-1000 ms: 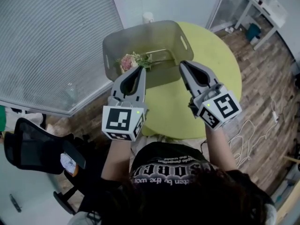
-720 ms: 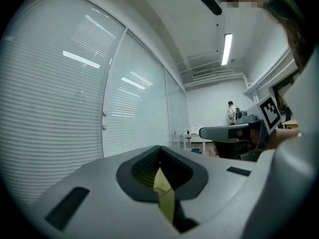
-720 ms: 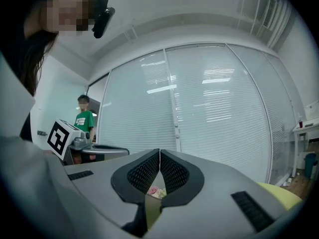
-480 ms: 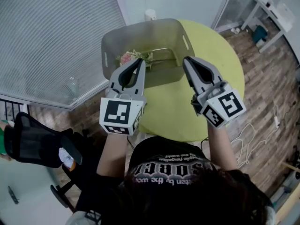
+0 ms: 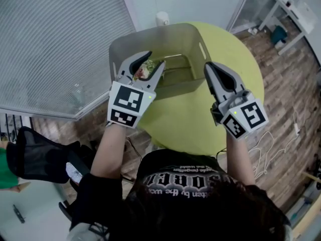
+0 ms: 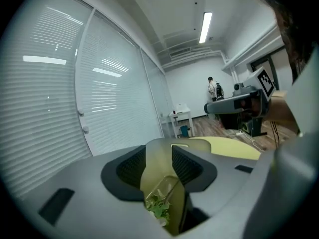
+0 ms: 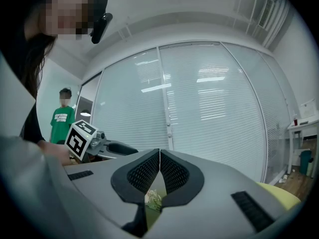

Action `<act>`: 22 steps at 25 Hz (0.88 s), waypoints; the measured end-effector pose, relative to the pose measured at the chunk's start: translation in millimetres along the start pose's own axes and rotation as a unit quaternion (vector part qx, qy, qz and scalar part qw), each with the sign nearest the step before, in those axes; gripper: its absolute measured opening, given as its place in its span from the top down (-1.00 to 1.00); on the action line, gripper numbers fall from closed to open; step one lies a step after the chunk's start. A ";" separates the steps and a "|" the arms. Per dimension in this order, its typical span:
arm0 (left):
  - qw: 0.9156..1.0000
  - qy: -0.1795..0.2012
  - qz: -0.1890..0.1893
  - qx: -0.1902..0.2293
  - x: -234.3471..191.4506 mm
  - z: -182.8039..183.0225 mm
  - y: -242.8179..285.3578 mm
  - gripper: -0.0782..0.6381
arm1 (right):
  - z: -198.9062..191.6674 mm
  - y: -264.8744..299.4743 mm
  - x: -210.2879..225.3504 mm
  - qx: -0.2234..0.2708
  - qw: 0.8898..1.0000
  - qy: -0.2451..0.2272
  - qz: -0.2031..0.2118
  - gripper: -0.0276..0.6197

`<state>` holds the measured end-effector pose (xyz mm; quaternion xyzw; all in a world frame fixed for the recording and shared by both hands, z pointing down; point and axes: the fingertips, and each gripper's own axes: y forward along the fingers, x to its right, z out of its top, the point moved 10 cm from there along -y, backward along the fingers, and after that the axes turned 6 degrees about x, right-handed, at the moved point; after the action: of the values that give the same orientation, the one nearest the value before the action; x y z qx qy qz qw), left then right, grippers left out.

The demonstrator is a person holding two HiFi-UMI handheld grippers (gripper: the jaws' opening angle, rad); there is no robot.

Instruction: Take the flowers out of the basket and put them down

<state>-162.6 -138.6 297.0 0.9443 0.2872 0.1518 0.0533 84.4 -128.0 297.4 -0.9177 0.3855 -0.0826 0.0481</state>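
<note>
Left gripper (image 5: 156, 58) is poked in over the near rim of the grey basket (image 5: 173, 40), nose tipped down a bit. Its jaws have just been opening and now sit partway apart, maybe half of what they can do, with the pads not pressing on anything. The flowers (image 5: 146, 69) are still down in the basket, right under and between those jaws: a pinkish head with green leaves. In the left gripper view they show low in the gap. I honestly can't tell whether a jaw brushes them, but nothing is grasped.

Room around it is tight-ish. The basket's left wall sits close on the gripper's left and the far wall stands ahead of the tips. Past the left wall the worktop (image 5: 235, 64) runs out fast, then it's the blinds (image 5: 55, 44). There's a black office chair (image 5: 40, 157) down behind the left gripper.

Between the two grippers there's just the basket's near wall and bare yellow-green worktop.

Right gripper (image 5: 209, 67) is outside the basket, just beside its right wall, pointing level. Its jaws are clenched tip to tip and carry nothing. In the right gripper view a sliver of the flowers peeks through the little gap under the closed tips. Off to its right there's lots of open worktop, then the round edge, then wooden floor (image 5: 286, 84).
</note>
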 end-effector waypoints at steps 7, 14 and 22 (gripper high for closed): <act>0.989 0.083 -0.081 -0.091 -24.5 -19.6 39.5 0.13 | -4.6 6.0 5.5 -0.005 1.000 0.000 -0.022 0.82; 0.965 0.141 -0.151 -0.164 -37.0 -56.7 88.4 -0.04 | -7.2 15.1 11.3 -0.011 0.999 -0.001 -0.039 0.82; 0.900 0.207 -0.245 -0.294 -28.3 -120.2 121.6 -0.15 | -8.1 16.3 17.0 -0.015 0.998 -0.001 -0.055 0.82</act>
<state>-159.0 -253.7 426.5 0.7329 0.4563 0.4031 0.3036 83.1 -151.8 304.8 -0.9383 0.3354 -0.0788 0.0301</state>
